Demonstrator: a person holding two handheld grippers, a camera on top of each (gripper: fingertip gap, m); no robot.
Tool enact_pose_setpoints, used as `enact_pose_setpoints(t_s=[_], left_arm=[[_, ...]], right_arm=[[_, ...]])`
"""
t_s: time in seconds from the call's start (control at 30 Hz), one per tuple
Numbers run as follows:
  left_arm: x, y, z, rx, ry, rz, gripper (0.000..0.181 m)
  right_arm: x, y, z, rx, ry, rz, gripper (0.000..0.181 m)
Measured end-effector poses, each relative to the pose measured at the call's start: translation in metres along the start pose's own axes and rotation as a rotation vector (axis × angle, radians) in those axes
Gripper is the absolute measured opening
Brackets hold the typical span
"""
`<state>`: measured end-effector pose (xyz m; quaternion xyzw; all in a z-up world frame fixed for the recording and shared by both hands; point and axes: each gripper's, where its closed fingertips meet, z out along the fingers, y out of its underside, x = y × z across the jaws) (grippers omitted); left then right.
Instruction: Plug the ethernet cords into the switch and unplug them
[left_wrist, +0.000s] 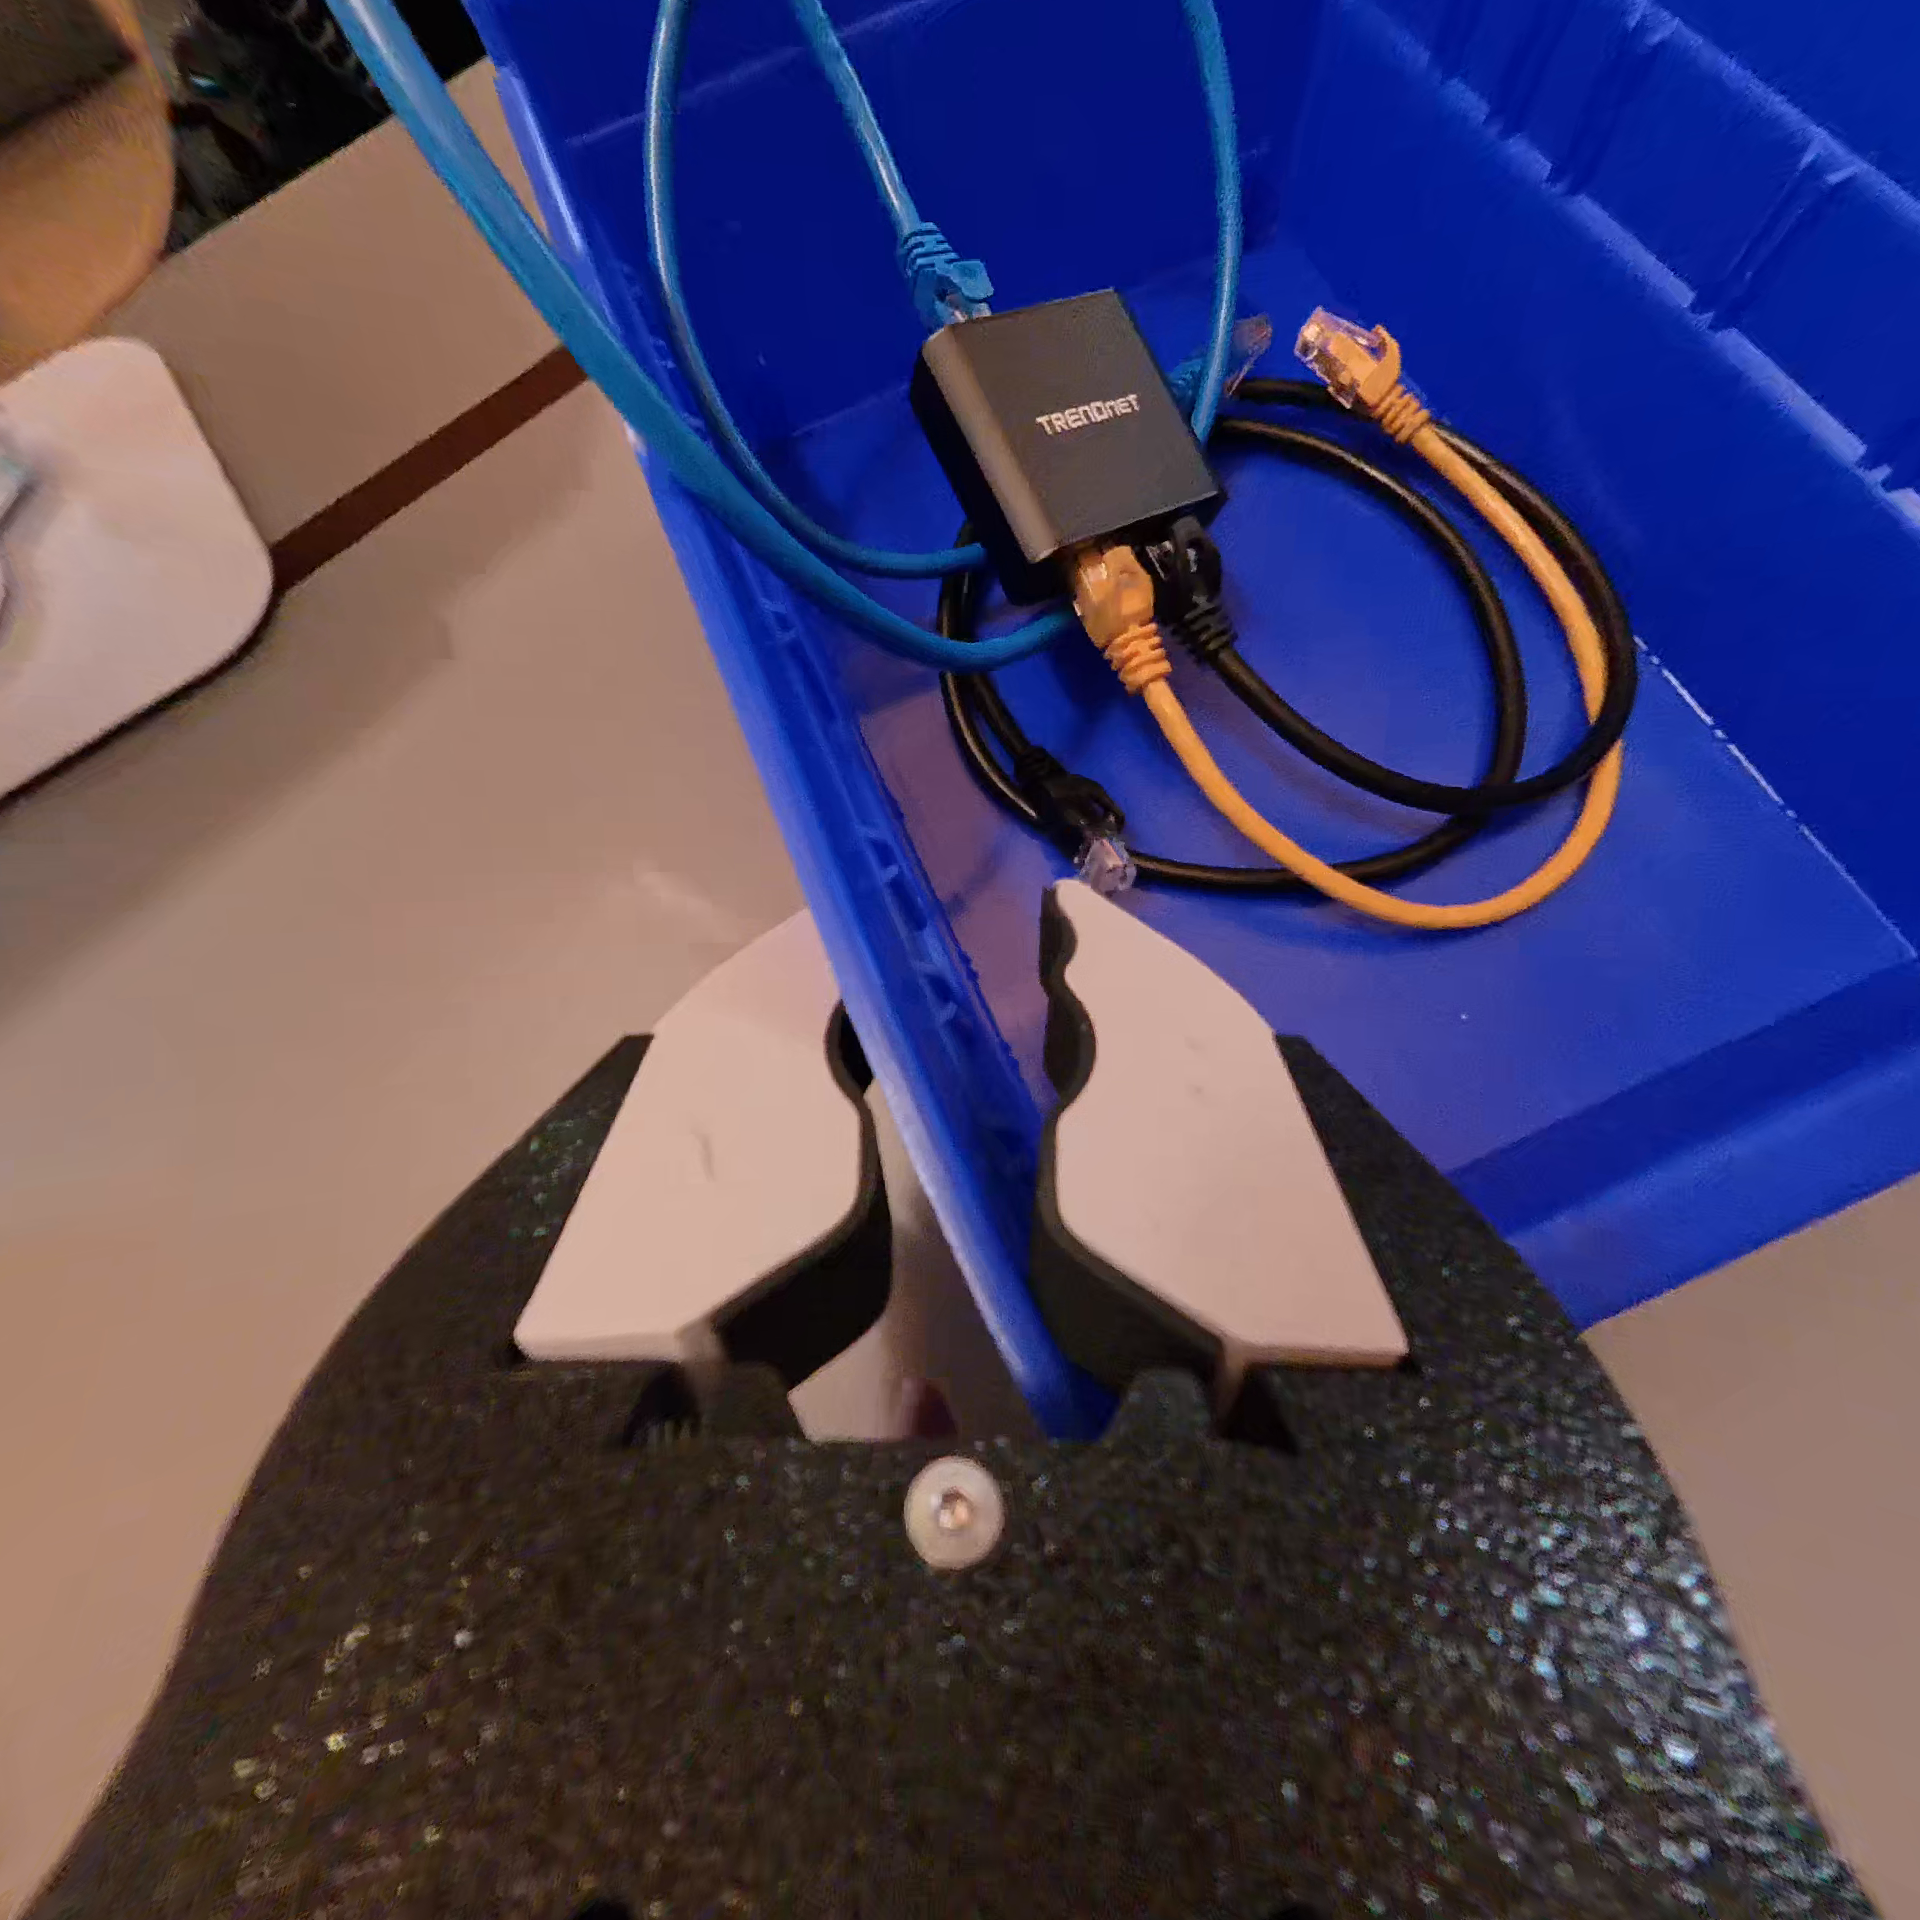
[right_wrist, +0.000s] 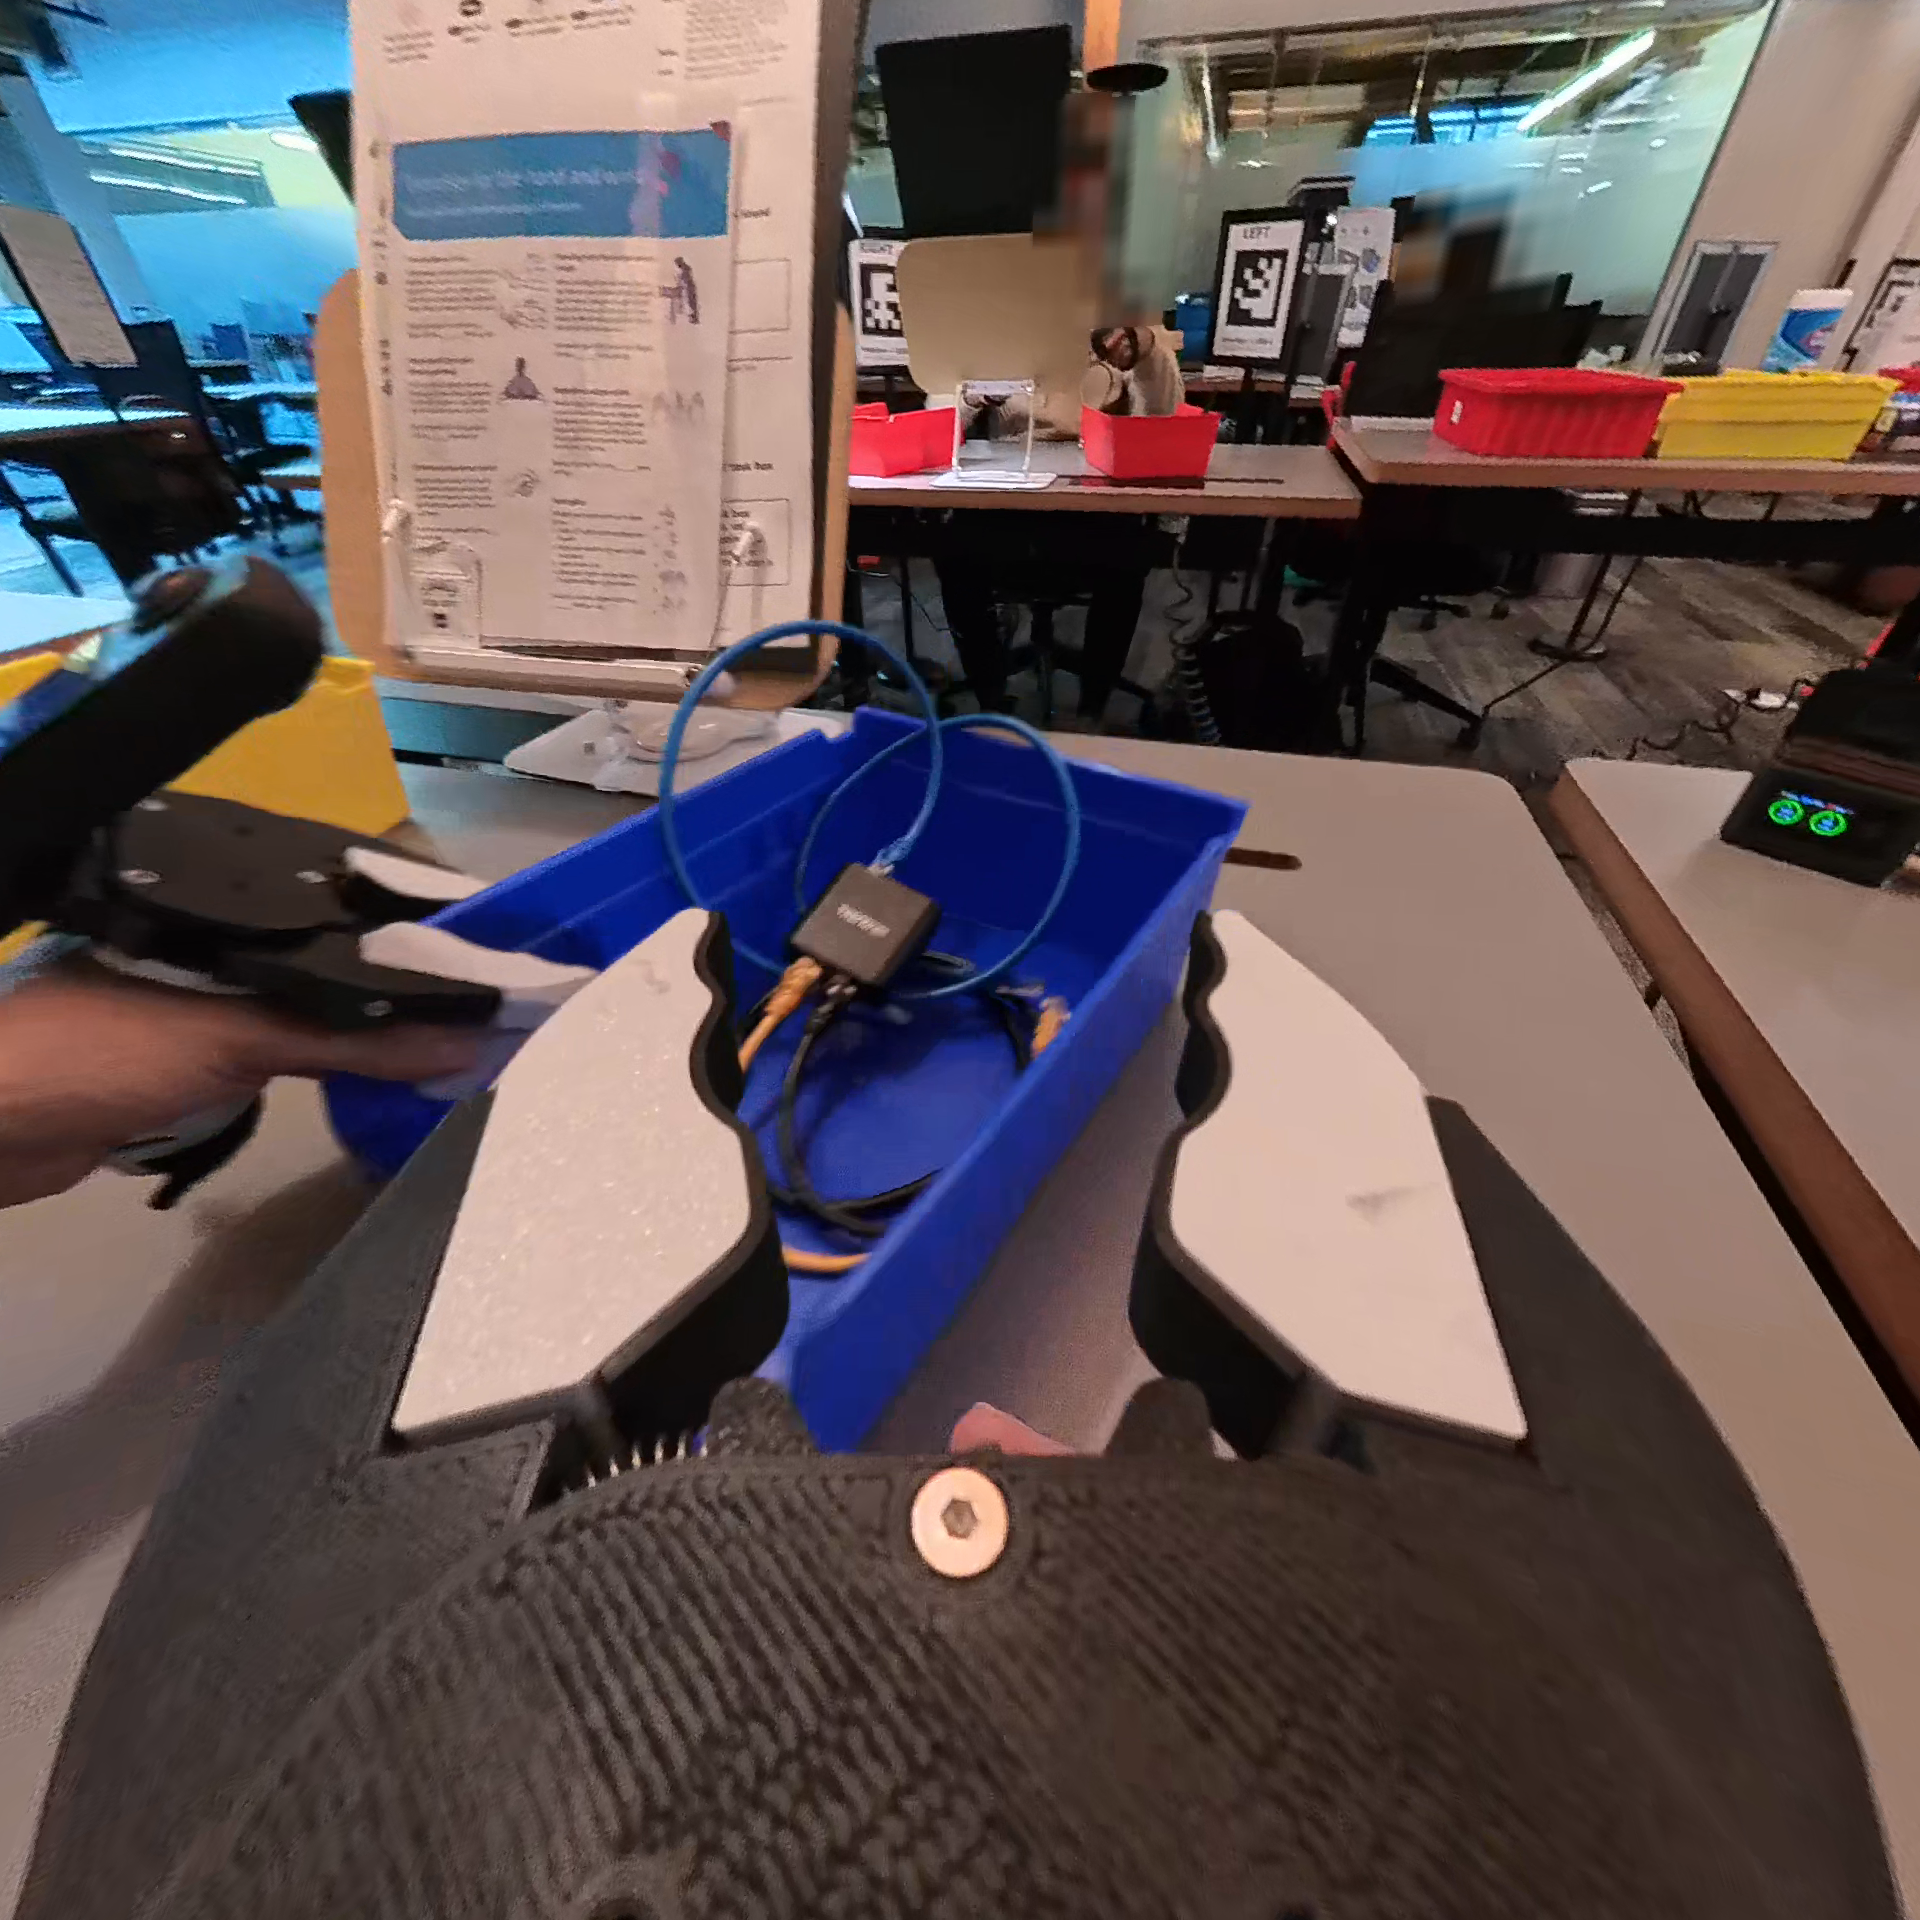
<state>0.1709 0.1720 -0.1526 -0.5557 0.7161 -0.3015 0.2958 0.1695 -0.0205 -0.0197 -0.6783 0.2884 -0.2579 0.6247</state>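
A small black switch (left_wrist: 1070, 436) lies in a blue bin (left_wrist: 1558, 312). A blue cord (left_wrist: 665, 312) is plugged into its far side and loops up over the bin wall. An orange cord (left_wrist: 1226, 748) and a black cord (left_wrist: 1351, 769) are plugged into its near side, with their other ends loose on the bin floor. My left gripper (left_wrist: 935, 914) is shut on the bin's left wall. My right gripper (right_wrist: 956, 920) is open and empty above the bin's near corner, and the switch (right_wrist: 868, 925) lies beyond its fingertips. The right wrist view also shows the left gripper (right_wrist: 520, 930) at the bin (right_wrist: 987, 1247).
The bin sits on a grey table (right_wrist: 1403, 935). A yellow bin (right_wrist: 312, 748) and a stand with printed sheets (right_wrist: 561, 364) are behind it. A black device with green lights (right_wrist: 1829, 821) sits on the table to the right. A white object (left_wrist: 104, 551) lies left. About 25 centimeters separates my left fingertips from my right.
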Motion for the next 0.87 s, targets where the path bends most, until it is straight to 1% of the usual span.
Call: enact_pose_setpoints(t_s=[0.03,0.1,0.2,0.27,0.37,0.47,0.53,0.6,0.67,0.73,0.77,0.83,0.87], left_arm=[[-0.005,0.014,-0.015,0.002,0.021,0.002,0.027],[-0.015,0.049,-0.055,0.000,0.057,0.028,0.026],[-0.028,0.111,-0.127,0.007,0.101,0.053,0.025],[-0.036,0.155,-0.178,0.003,0.108,0.062,0.025],[-0.048,0.214,-0.250,-0.013,0.091,0.068,0.025],[-0.059,0.262,-0.306,-0.014,0.063,0.036,0.025],[-0.066,0.289,-0.335,-0.012,0.044,0.008,0.025],[-0.076,0.310,-0.360,-0.006,0.029,-0.038,0.025],[-0.086,0.328,-0.382,-0.011,0.000,-0.085,0.025],[-0.099,0.345,-0.402,-0.024,-0.049,-0.131,0.026],[-0.106,0.354,-0.412,-0.029,-0.082,-0.155,0.025],[-0.120,0.372,-0.431,-0.043,-0.162,-0.210,0.026],[-0.126,0.380,-0.441,-0.049,-0.205,-0.244,0.027]], right_arm=[[-0.005,-0.003,-0.001,0.000,-0.017,-0.008,0.083],[-0.014,-0.008,-0.003,-0.002,-0.044,-0.030,0.083],[-0.034,-0.015,-0.002,0.006,-0.084,-0.066,0.083],[-0.054,-0.014,0.004,-0.001,-0.124,-0.078,0.083],[-0.106,-0.008,0.016,-0.017,-0.249,-0.039,0.085],[-0.184,-0.004,0.029,-0.010,-0.422,0.013,0.087],[-0.237,0.004,0.046,-0.038,-0.519,-0.012,0.089],[-0.284,0.009,0.069,-0.089,-0.569,-0.017,0.099],[-0.326,0.009,0.100,-0.090,-0.569,0.025,0.100],[-0.365,0.018,0.129,-0.137,-0.569,0.066,0.102],[-0.383,0.023,0.143,-0.147,-0.564,0.078,0.099],[-0.412,0.037,0.166,-0.158,-0.522,0.092,0.095],[-0.424,0.049,0.175,-0.187,-0.503,0.084,0.093]])
